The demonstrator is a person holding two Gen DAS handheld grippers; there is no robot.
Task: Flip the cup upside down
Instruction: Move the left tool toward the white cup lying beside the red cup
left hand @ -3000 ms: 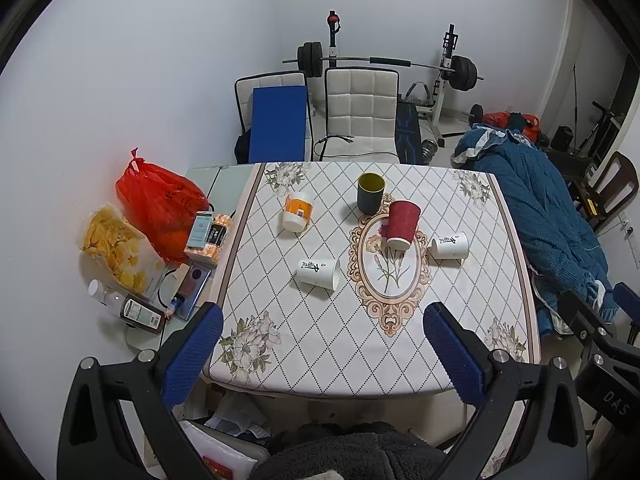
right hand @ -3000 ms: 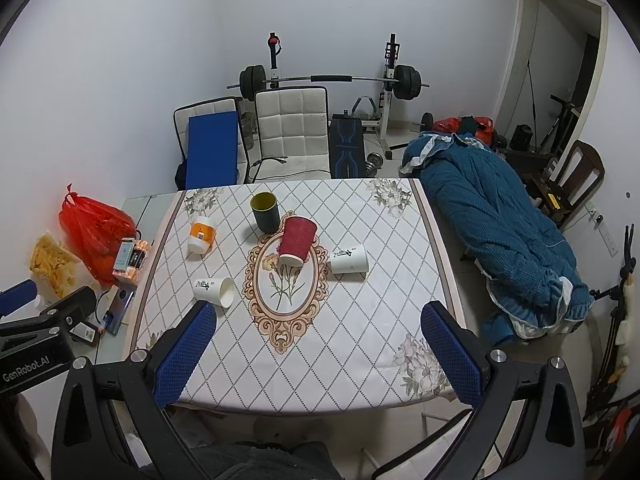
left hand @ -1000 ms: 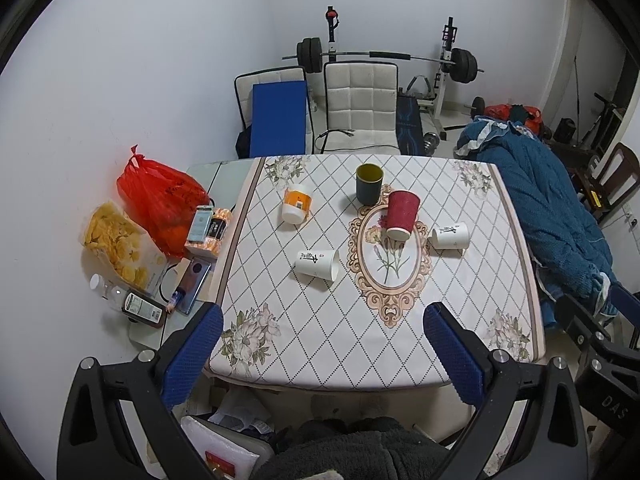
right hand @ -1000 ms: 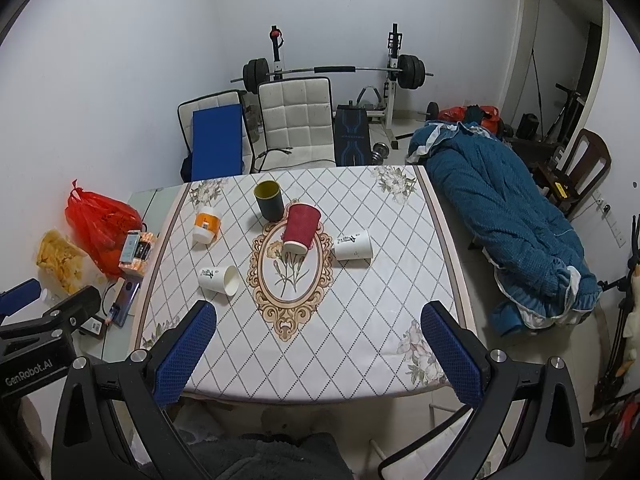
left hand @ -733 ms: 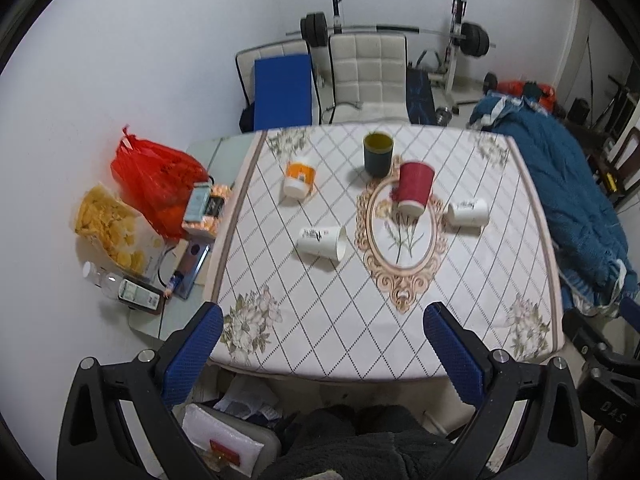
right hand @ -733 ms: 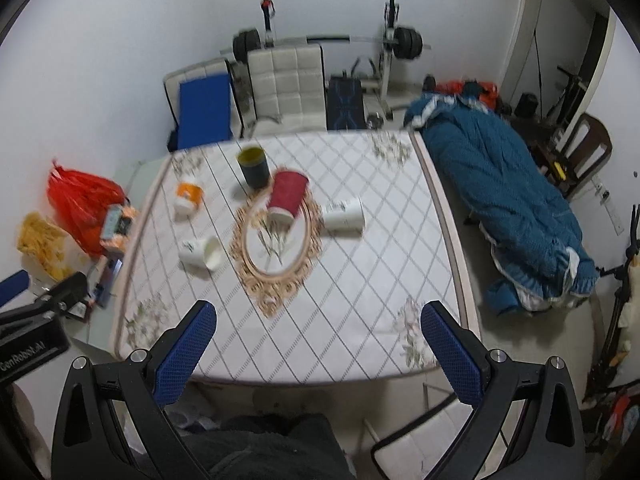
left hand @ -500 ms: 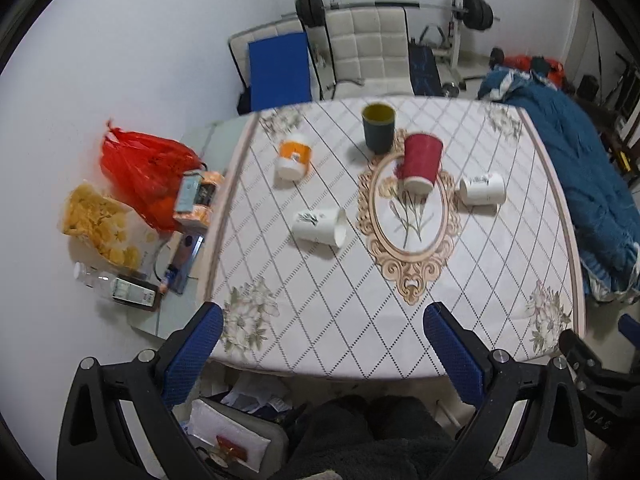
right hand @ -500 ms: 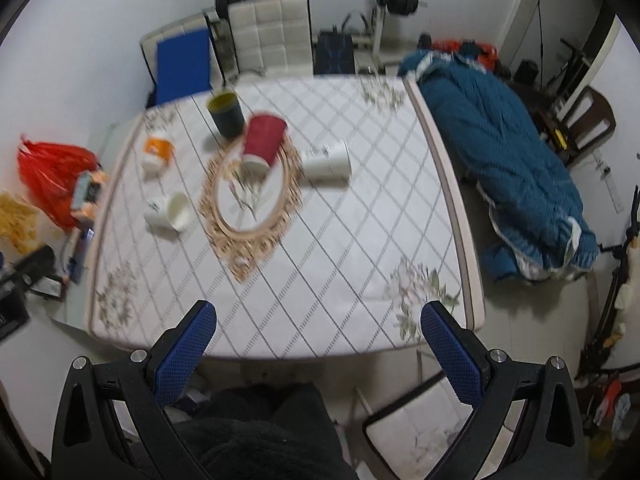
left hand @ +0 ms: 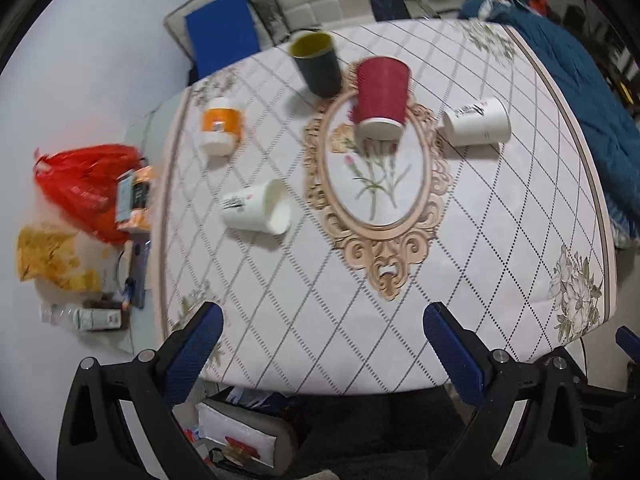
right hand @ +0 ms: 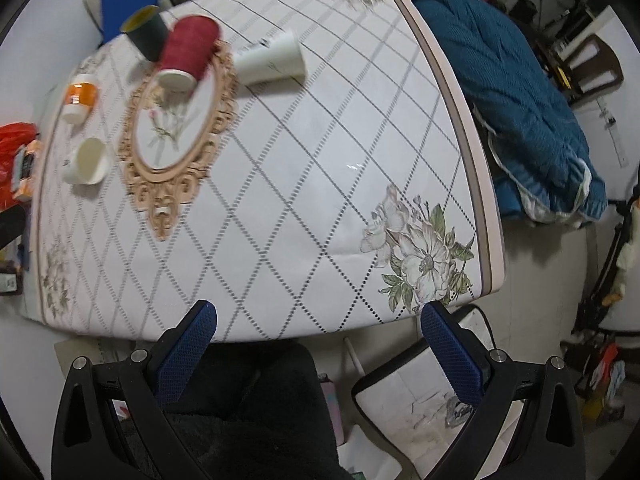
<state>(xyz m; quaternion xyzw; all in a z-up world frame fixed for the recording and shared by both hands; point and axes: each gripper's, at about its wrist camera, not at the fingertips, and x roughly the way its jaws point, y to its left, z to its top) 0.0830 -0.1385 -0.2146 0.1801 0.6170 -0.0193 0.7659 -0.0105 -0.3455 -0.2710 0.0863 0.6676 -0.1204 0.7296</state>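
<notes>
Both grippers are held above the near edge of the table (left hand: 500,280), and each one has its fingers spread wide apart with nothing between them. The left gripper (left hand: 324,344) looks over the middle of the table; the right gripper (right hand: 320,336) is over the near right part.

Far ahead of the left fingers, the red cup (left hand: 382,98) stands upside down on the oval flower picture, just beside a dark cup (left hand: 316,62) that stands upright – its mouth faces up. One white cup (left hand: 258,212) lies on its side ahead and to the left of the left fingers. Another white cup (left hand: 478,121) lies on its side far ahead to the right. An orange jar (left hand: 220,126) stands far to the left.
</notes>
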